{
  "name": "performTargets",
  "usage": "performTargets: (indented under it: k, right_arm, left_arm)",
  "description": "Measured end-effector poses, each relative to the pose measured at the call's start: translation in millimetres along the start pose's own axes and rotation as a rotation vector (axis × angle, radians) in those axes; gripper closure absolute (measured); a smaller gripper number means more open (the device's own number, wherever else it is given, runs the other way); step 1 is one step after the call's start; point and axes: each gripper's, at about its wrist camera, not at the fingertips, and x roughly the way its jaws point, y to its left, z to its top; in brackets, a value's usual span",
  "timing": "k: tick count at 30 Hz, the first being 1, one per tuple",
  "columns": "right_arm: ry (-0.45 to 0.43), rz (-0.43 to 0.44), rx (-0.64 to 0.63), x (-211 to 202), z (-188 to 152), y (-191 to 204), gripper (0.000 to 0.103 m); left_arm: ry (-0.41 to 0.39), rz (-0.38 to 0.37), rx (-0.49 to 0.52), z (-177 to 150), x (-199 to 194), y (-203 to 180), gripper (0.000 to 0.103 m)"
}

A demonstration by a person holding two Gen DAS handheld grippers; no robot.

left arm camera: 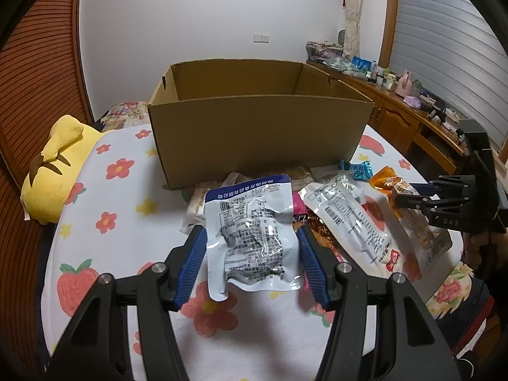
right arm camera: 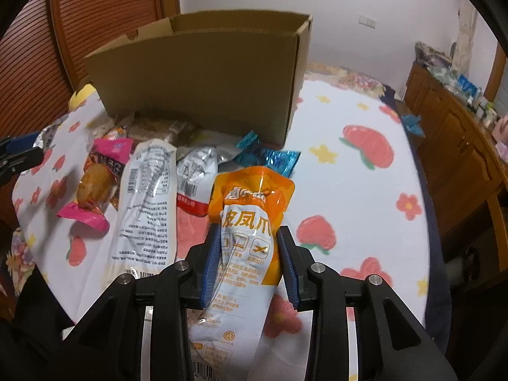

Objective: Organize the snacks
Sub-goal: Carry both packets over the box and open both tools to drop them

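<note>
An open cardboard box stands on the bed, also in the right wrist view. My left gripper is shut on a white and blue snack packet, held above the bed in front of the box. My right gripper is shut on an orange and white snack packet; it shows from the side in the left wrist view. Loose snacks lie before the box: a long white packet, a pink one, a teal one.
A flower and strawberry bedsheet covers the bed. A yellow plush toy lies at the left edge. A wooden cabinet with small items runs along the right. A wooden panel wall is at the left.
</note>
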Motion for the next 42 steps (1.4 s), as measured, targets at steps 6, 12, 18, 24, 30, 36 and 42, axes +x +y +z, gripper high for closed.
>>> performTargets:
  k: [6, 12, 18, 24, 30, 36, 42]
  right_arm:
    - [-0.080, -0.004, -0.013, -27.9, 15.9, -0.9, 0.068]
    - [-0.172, 0.013, -0.047, -55.8, 51.7, 1.7, 0.068]
    - [-0.250, 0.034, -0.075, -69.6, 99.9, 2.9, 0.068]
    - [-0.292, 0.058, -0.097, -59.4, 150.6, 1.5, 0.068]
    - [-0.306, 0.078, -0.101, -33.4, 197.2, -2.9, 0.068]
    - [-0.290, 0.065, -0.094, 0.0, 233.6, -12.5, 0.068]
    - [-0.256, 0.023, -0.111, 35.1, 241.1, -15.8, 0.067]
  left_arm:
    - [-0.030, -0.006, 0.010, 15.7, -7.2, -3.7, 0.044]
    - [-0.073, -0.008, 0.030, 47.8, -11.8, -3.6, 0.044]
    - [-0.108, 0.000, 0.053, 86.8, -9.1, -2.6, 0.044]
    - [-0.119, 0.009, 0.067, 123.4, 4.5, 1.3, 0.044]
    - [-0.107, 0.024, 0.076, 152.4, 29.5, 8.5, 0.044]
    - [-0.083, 0.033, 0.078, 172.7, 61.1, 17.4, 0.044]
    - [-0.040, 0.039, 0.075, 176.2, 90.2, 20.8, 0.044]
